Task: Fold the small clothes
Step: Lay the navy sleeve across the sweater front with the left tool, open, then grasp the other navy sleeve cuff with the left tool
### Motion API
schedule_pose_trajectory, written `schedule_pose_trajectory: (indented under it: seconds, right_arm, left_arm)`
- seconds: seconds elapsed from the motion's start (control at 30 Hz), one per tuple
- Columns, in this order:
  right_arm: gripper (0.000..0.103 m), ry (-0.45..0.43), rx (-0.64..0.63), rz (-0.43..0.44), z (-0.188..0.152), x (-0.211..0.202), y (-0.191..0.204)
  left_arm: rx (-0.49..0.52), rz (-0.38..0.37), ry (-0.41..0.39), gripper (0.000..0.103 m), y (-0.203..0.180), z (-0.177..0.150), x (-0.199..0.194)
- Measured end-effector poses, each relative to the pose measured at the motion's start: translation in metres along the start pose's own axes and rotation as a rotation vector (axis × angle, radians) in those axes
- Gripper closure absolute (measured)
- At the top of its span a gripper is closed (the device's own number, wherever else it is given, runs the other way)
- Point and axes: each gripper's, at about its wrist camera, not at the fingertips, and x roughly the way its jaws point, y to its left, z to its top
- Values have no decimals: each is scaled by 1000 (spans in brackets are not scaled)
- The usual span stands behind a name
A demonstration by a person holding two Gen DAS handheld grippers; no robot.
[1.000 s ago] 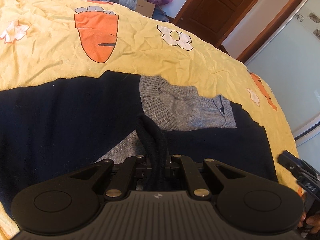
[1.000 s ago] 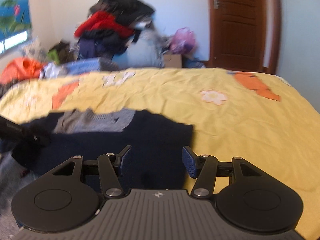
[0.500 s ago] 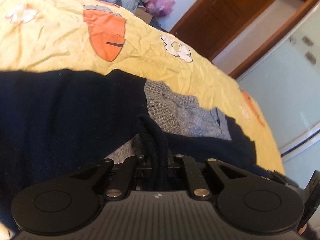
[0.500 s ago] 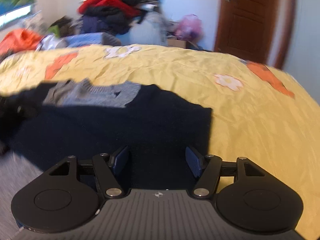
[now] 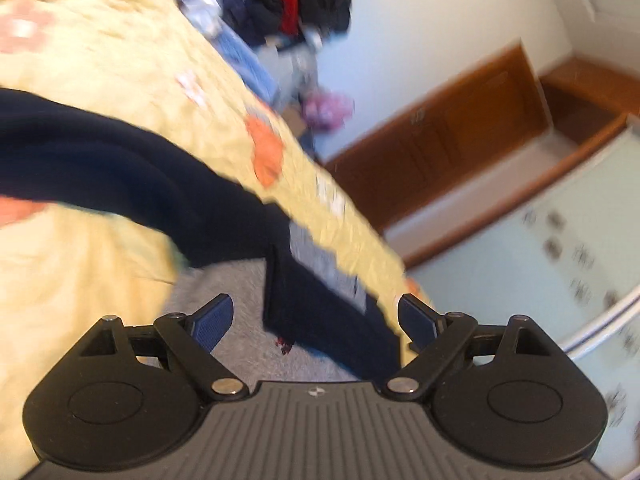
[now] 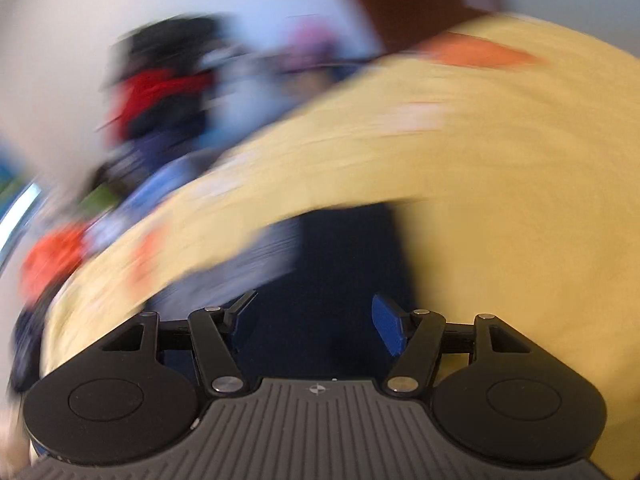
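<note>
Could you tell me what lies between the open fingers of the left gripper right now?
In the left wrist view, the left gripper brackets grey knit fabric and a folded navy sweater edge lying on it; neither finger touches it.

Dark navy knit garment (image 5: 132, 176) with grey ribbed inner layer (image 5: 320, 264), partly folded, sprawled across the yellow bedspread (image 5: 100, 64).

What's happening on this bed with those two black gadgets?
A person is folding a dark navy and grey knit sweater laid on a yellow carrot-print bedspread, using two handheld grippers. Right now the left gripper and the right gripper both hover over it, jaws open, holding nothing. Both views are motion-blurred.
</note>
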Motion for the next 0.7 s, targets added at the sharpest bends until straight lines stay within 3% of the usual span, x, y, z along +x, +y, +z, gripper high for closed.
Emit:
schedule_pose_trajectory:
  seconds: [0.1,0.2,0.27,0.33,0.4,0.57,0.7]
  right_arm:
    - [38,168,-224,141,-50,30,106]
    - [41,352,-348,263,-102,56,186]
    - [41,352,-397,290,-120,52,206]
    - [41,308,-409,283,-122,37,196]
    - [41,247,-361,235,-118,21,161]
    - [38,90,-219,36,-114,-11,67]
    - [36,53,-222,9,-126,-18,52]
  left_arm:
    - [-63,28,-112,13,24,6,-48]
    - [-94,128,-162,13,45,13,-85]
    - [-100,173,-182,13,53,17,-105]
    - [-75,192,-211,13,56,19,-125]
    - [-61,198,-235,13,60,21,-141]
    - [-113,214,-285,13,89,25,-156]
    - [-193,240,-351,13,121,30,-160]
